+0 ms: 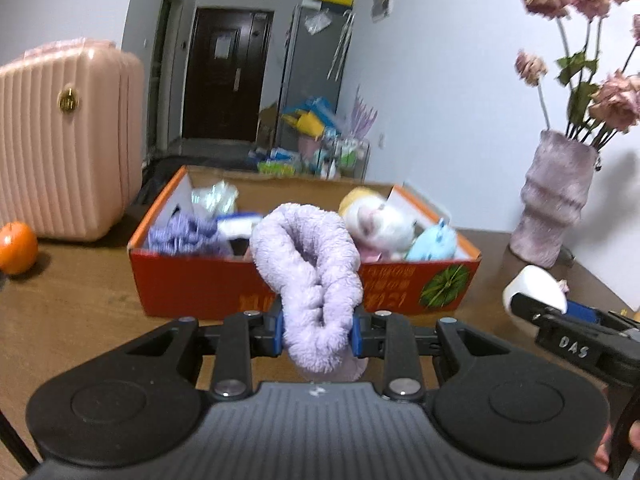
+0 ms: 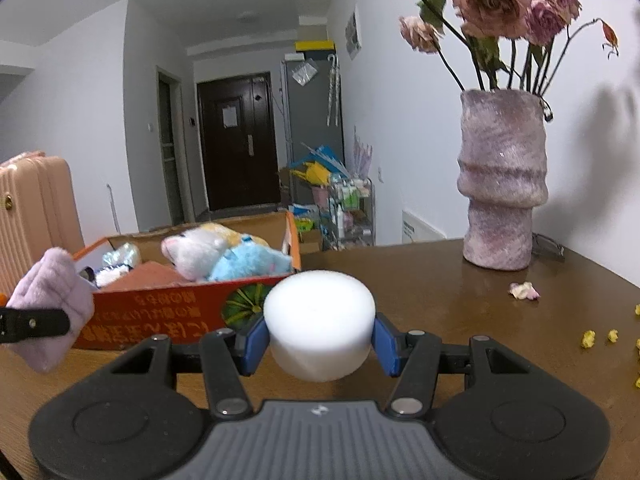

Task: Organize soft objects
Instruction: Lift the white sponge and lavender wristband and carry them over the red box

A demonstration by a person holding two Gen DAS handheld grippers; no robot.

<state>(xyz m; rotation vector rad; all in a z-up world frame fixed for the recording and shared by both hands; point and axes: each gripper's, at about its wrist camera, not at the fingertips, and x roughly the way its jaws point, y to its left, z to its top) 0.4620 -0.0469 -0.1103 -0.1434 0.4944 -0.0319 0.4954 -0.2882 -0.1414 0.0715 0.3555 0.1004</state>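
Brown wood makes up the worktop (image 2: 420, 280), set in a white-walled room with a dark door (image 1: 224, 76) at the far end of a hallway. On it, toward the far side, sits an orange cardboard box (image 1: 304, 284) holding soft toys: a white plush cat (image 2: 196, 254), a blue plush (image 2: 248, 266) just beside it, and a purple knitted piece (image 1: 180, 236) at the box's left end. A pink suitcase (image 1: 68, 140) stands at the far left, with an orange fruit (image 1: 17, 247) near it on the worktop. At the right stands a fuzzy mauve vase (image 2: 502, 180) of dried roses (image 2: 504, 4), with fallen petals (image 2: 524, 291) and small yellow bits scattered near it.

The left hand-held gripper (image 1: 318, 330) is clamped tight on a lilac fluffy cloth (image 1: 312, 276), its blue pads squeezing the bundle, which is held above the worktop just in front of the box's near wall. The right hand-held gripper (image 2: 320, 338) grips a white foam cylinder (image 2: 320, 320) between its pads, partly spread around it, near the box's right corner and clear of the worktop.
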